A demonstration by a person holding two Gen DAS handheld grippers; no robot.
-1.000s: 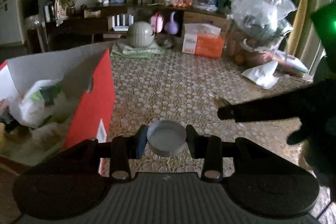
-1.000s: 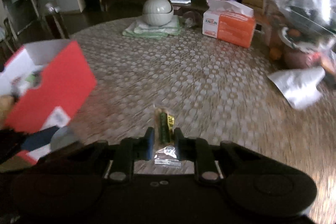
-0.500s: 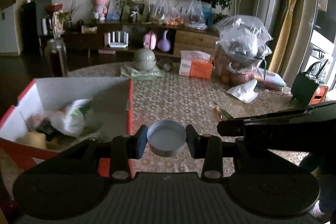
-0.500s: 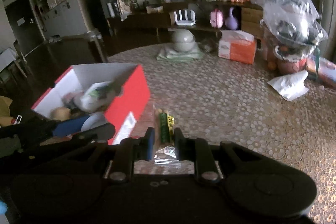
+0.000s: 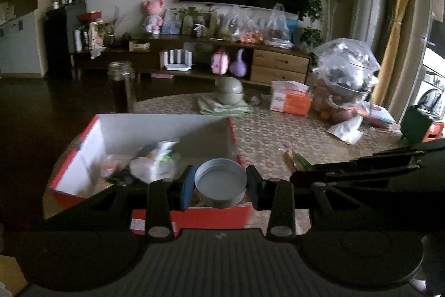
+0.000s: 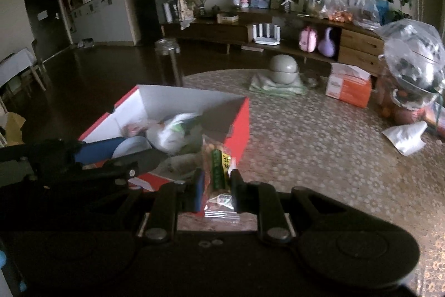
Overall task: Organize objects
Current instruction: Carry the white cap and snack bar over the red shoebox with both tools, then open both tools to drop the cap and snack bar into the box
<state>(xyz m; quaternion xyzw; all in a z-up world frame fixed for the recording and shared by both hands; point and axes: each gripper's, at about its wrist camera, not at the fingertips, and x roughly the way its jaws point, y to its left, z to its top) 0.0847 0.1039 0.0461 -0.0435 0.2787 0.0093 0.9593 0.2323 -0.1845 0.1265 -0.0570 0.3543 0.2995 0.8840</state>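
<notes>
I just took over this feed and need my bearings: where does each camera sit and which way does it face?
Left wrist: on the left gripper, looking down its fingers at the red box; gripper holds a grey lid.
Right wrist: on the right gripper, facing the box's right wall; gripper holds a snack packet.
Shared: the box, the patterned table, the orange tissue box; each view shows the other gripper.
</notes>
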